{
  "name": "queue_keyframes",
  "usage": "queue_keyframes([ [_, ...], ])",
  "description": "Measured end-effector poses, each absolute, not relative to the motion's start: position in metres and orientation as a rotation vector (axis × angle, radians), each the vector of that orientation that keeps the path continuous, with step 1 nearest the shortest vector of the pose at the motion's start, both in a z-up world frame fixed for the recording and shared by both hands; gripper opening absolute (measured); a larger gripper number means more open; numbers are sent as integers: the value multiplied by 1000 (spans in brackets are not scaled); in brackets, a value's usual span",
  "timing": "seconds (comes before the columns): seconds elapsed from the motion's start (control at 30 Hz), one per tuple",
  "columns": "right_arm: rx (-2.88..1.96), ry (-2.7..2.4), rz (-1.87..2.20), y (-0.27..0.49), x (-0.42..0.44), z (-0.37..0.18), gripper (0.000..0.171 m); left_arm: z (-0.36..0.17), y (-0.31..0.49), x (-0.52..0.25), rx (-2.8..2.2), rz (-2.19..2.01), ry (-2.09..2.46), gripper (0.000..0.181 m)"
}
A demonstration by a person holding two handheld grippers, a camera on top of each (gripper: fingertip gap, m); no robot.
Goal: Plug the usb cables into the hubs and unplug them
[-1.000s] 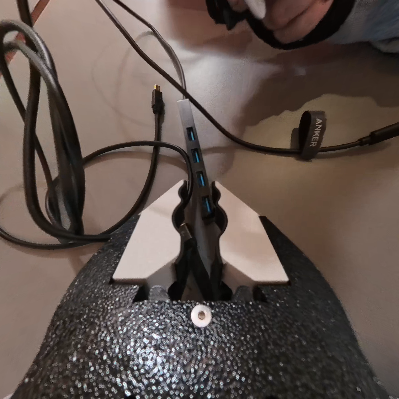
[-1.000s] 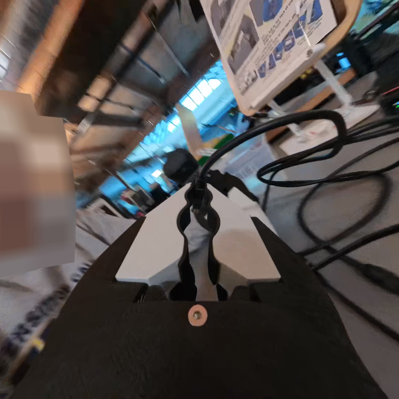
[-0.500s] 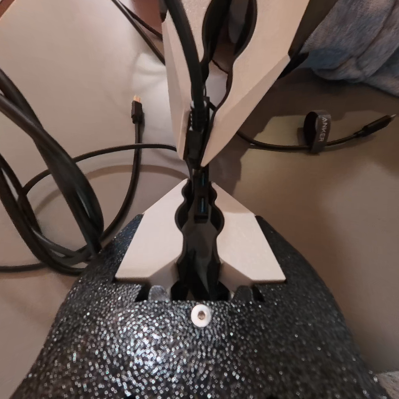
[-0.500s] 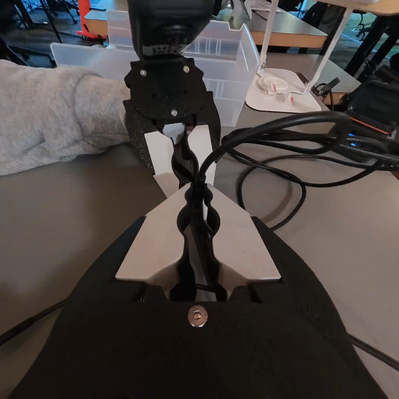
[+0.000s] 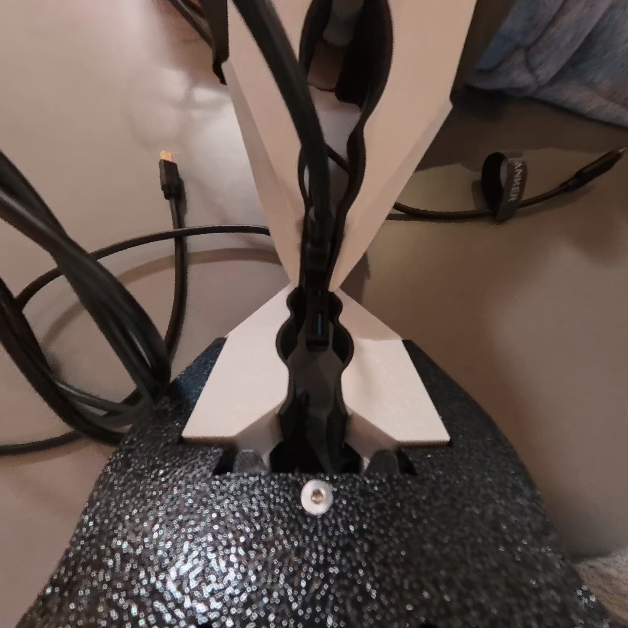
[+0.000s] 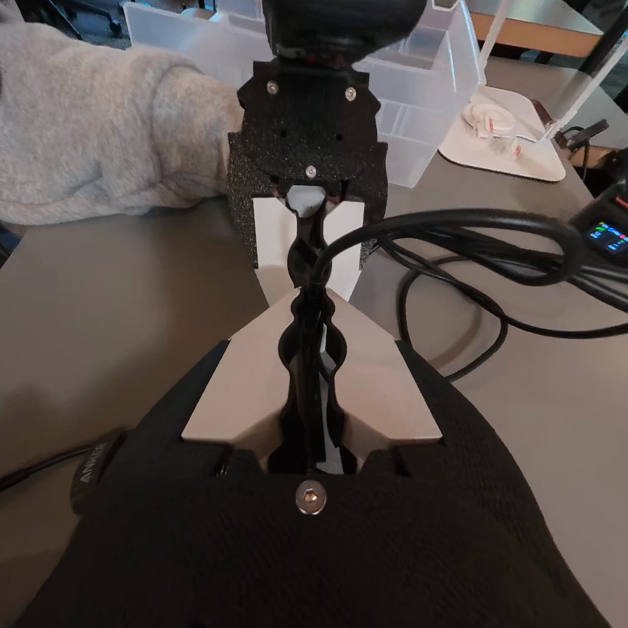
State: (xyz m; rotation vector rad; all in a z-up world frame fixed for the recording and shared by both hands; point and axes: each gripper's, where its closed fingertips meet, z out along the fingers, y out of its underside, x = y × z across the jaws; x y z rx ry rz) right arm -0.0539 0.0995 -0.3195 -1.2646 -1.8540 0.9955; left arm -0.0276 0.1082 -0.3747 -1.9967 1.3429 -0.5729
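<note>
Pinching the hub [image 5: 317, 334] over the table [image 5: 475, 306], left tool [image 5: 314, 295] is met by right tool [image 5: 317, 265], clamped on the plug [image 5: 316, 251]; straight, square alignment with 1 port is advised.

This looks like a lab or tech office workspace. A plain grey surface [image 6: 509, 424] carries loose loops of black cables [image 6: 475, 244]. At its far edge stands a clear plastic organizer bin [image 6: 418, 112] with compartments, and beside it the white base of a stand [image 6: 503, 153] holding small white bits. At the right edge a dark device with a lit screen [image 6: 608, 238] sits among the cables. Beyond the surface a wood-topped table [image 6: 530, 40] and dark chair legs show. A strapped cable [image 5: 503, 190] lies on the surface too.
</note>
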Motion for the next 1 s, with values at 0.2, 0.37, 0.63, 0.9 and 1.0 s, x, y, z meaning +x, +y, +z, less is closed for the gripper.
queue_keyframes([
  [0.2, -1295, -1853, 1075, 98, -49, -320, 7, -375, 106, -23, -1991, -622, 1336, 14],
  [0.37, -1304, -1896, 1046, 97, -43, -320, 7, -375, 106, -23, -1985, -599, 1354, 14],
  [0.63, -1286, -1924, 998, 94, -48, -326, 7, -375, 104, -22, -1974, -592, 1372, 13],
  [0.9, -1347, -1912, 950, 96, -47, -332, 8, -374, 108, -23, -1955, -552, 1375, 13],
  [1.0, -1363, -1901, 938, 97, -48, -333, 8, -373, 109, -23, -1946, -521, 1381, 12],
])
